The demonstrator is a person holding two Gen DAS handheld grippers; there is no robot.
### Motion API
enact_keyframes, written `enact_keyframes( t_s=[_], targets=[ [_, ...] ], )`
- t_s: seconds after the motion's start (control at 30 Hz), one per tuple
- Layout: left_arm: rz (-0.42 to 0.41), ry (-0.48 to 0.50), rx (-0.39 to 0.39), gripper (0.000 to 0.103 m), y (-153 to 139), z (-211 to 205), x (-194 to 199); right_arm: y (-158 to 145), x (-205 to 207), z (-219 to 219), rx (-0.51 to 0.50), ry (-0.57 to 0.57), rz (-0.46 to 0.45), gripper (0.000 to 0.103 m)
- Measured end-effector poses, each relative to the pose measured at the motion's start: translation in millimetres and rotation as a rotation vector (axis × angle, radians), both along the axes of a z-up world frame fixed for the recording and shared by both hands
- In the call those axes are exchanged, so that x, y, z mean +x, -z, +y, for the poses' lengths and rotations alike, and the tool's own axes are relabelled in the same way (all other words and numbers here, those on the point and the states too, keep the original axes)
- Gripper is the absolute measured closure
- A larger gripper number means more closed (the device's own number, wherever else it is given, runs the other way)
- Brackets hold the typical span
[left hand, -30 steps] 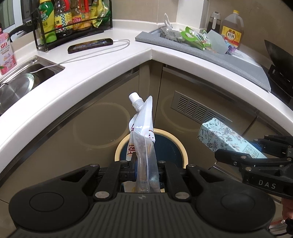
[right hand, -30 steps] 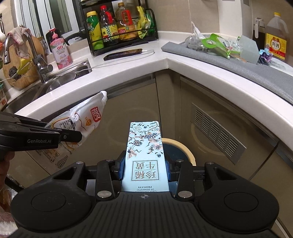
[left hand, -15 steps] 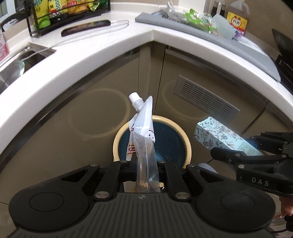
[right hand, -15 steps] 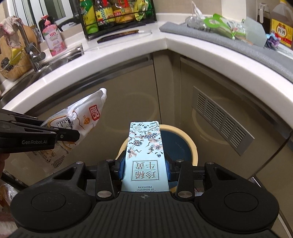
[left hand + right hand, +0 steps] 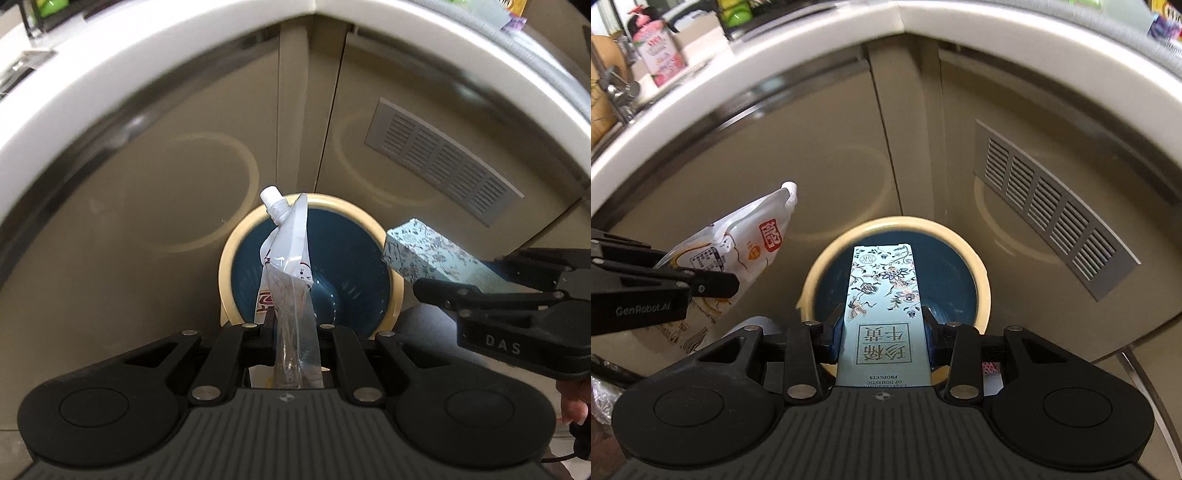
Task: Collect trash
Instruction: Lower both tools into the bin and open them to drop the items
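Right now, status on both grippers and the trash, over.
Left gripper shut on spouted pouch. Right gripper shut on floral carton. Both above open bin. Nothing blocking its mouth.

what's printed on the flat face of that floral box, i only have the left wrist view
Observer: On the floral box, the right wrist view shows a framed block of four large Chinese characters.
Operator: is the box over the bin
Observer: Yes, its far end lies over the blue inside of the bin.
Operator: anything on the pouch's broad side
Observer: The spouted pouch carries a red label with white characters, held in the left gripper.
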State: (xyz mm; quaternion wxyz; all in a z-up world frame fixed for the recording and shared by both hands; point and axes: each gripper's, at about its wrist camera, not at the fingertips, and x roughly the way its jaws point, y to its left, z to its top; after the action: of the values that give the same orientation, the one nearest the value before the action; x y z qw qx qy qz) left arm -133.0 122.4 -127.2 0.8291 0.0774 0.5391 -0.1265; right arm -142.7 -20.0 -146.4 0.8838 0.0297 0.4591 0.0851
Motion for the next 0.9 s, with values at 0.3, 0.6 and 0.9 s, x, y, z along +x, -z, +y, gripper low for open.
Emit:
enact_keyframes(
  t_s=[0.3, 0.6, 0.9],
  targets=[
    [0.145, 0.026, 0.044, 0.093, 59, -12, 48, 63, 61, -3, -0.012, 0.037, 0.131, 0.061],
    [0.255, 0.066, 0.104, 0.093, 121, -26, 87, 124, 110, -2, -0.029, 0.055, 0.271, 0.061],
    [0.354, 0.092, 0.166, 0.093, 168, -31, 97, 173, 129, 2, -0.068, 0.057, 0.373, 0.061]
  ],
)
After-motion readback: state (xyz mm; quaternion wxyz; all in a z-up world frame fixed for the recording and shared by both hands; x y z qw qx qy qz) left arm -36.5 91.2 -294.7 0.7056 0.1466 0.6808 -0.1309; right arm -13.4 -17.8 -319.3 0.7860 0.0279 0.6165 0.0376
